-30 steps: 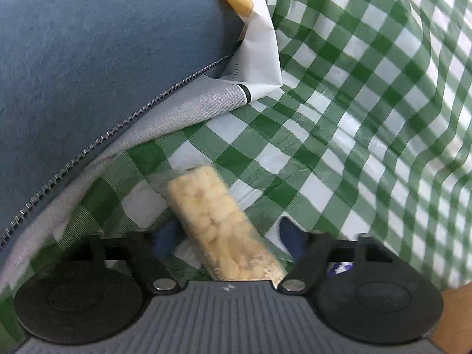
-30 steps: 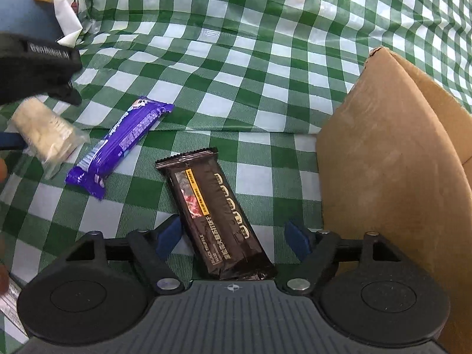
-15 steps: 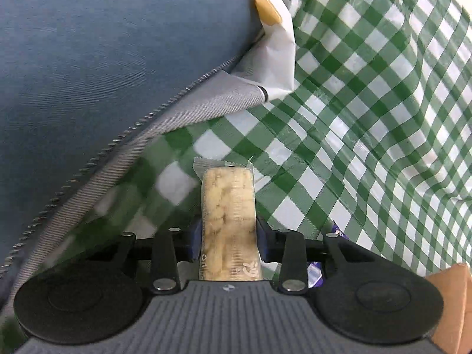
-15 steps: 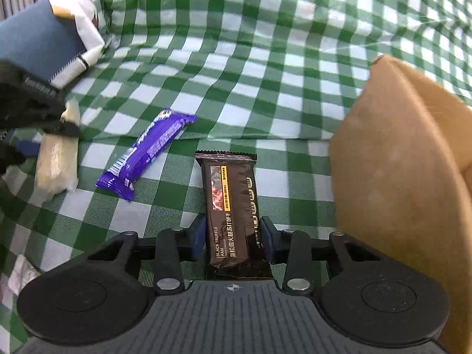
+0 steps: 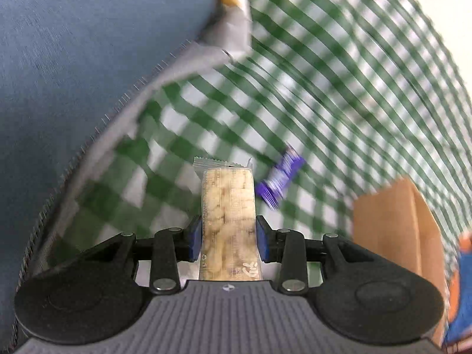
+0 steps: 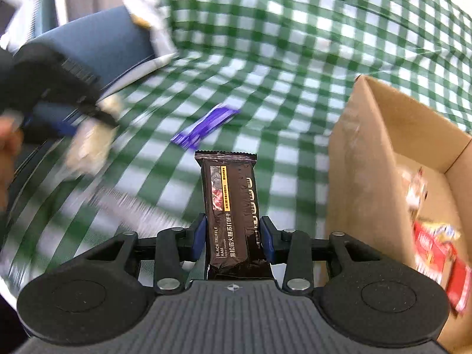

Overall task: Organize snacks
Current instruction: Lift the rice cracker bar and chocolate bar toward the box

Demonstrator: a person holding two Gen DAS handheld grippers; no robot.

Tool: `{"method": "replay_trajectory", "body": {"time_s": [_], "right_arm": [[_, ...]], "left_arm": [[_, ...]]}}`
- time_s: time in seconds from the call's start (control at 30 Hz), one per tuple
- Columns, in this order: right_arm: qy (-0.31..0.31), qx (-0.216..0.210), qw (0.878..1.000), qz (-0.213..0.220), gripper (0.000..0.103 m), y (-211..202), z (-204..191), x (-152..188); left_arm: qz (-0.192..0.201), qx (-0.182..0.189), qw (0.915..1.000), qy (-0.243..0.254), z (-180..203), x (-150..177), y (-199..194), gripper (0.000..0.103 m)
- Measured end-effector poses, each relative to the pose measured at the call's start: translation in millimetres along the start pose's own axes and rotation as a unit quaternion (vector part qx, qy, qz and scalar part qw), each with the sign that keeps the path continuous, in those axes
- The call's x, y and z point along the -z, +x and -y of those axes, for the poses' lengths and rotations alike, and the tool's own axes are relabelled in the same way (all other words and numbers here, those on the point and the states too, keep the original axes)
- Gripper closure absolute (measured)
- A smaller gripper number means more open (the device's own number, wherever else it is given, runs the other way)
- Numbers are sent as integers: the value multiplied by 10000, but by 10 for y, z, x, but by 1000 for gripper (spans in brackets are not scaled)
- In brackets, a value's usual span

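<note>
Clamping a pale puffed bar (image 5: 227,206) in a clear wrapper, the left gripper (image 5: 227,240) has both blue pads pressed on the bar's sides, and the bar sticks straight out over the green checked cloth (image 5: 339,73). The right gripper (image 6: 233,237) is closed the same way on a dark brown bar (image 6: 231,206), its far end standing up clear of the cloth. 1 purple bar (image 6: 206,125) lies loose on the cloth between the 2 grippers, touching neither. At the cloth's right edge stands an open cardboard box (image 6: 351,159), with red and orange packets (image 6: 433,244) lying on its floor. At the left edge sits a blue zipped bag (image 5: 88,59), with white paper (image 6: 156,17) against its far corner. Much of the cloth is blurred.
</note>
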State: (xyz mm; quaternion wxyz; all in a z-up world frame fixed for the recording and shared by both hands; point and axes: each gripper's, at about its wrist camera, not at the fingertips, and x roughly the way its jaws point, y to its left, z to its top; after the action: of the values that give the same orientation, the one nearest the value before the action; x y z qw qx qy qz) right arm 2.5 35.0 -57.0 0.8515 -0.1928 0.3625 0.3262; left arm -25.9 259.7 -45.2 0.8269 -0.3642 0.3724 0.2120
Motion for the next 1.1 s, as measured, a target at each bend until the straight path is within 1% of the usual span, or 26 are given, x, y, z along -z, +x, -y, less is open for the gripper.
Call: {"method": "replay_trajectory", "body": {"time_s": [0.03, 0.1, 0.2, 0.3, 0.37, 0.43, 0.57, 0.63, 0.67, 0.77, 0.87, 1.0, 1.1], "right_arm": [[-52, -20, 10000, 21, 63, -47, -32, 59], [-130, -159, 9997, 149, 63, -154, -84, 182], [-118, -237, 9996, 138, 63, -238, -119, 386], [-165, -208, 9996, -14, 63, -262, -163, 494], [-282, -181, 9994, 92, 63, -326, -191, 523], [-317, -88, 9995, 10, 63, -305, -184, 564], [-202, 50, 9996, -193, 63, -251, -123, 615], [-202, 106, 9994, -257, 63, -224, -98, 648], [-201, 137, 9992, -306, 63, -203, -86, 661], [-183, 187, 9989, -381, 63, -162, -43, 689], [-138, 222, 9989, -390, 63, -170, -10, 706], [-158, 254, 9987, -408, 63, -190, -12, 729], [-203, 279, 9984, -446, 61, -164, -13, 727]], "left_arm": [[-120, 208, 9997, 70, 18, 46, -26, 62], [-242, 492, 9984, 153, 35, 147, -87, 62], [-349, 652, 9967, 337, 48, 309, -163, 62], [-423, 669, 9954, 539, 27, 560, -198, 62], [-415, 624, 9947, 698, -20, 765, -219, 62], [-451, 602, 9940, 792, -61, 993, -221, 62], [-678, 506, 9921, 926, -49, 1224, -176, 62], [-688, 392, 9910, 1078, -36, 1233, -164, 62], [-696, 370, 9913, 1055, -43, 1234, -153, 62], [-720, 408, 9924, 910, -80, 1219, -130, 62], [-704, 377, 9921, 963, -58, 1224, -127, 61], [-695, 390, 9922, 959, -42, 1220, -135, 57], [-699, 401, 9921, 958, -49, 1209, -133, 55]]}}
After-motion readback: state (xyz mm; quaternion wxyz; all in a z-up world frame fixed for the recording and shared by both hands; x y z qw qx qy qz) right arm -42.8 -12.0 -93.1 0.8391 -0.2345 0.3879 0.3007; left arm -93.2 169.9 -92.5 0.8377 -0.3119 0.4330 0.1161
